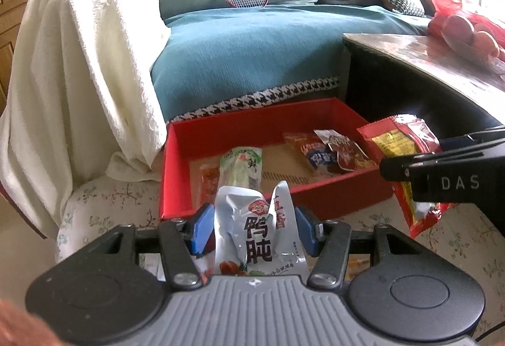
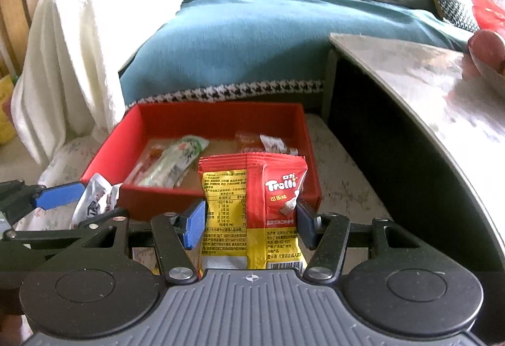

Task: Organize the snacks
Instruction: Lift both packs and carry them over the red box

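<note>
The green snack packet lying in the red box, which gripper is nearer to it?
Left. The left gripper sits right before the green packet; the right gripper is off toward the box's other end.

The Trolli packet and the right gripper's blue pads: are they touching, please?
Touching. The right wrist view shows the Trolli packet pinched between the right gripper's blue pads, no gap showing.

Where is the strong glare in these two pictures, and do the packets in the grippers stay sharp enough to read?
Left wrist view: window light burns out the top right corner and shines on the table top; the silver packet reads sharp. Right wrist view: the same table top glares white; the Trolli packet is sharp; the sofa bends from fisheye.
</note>
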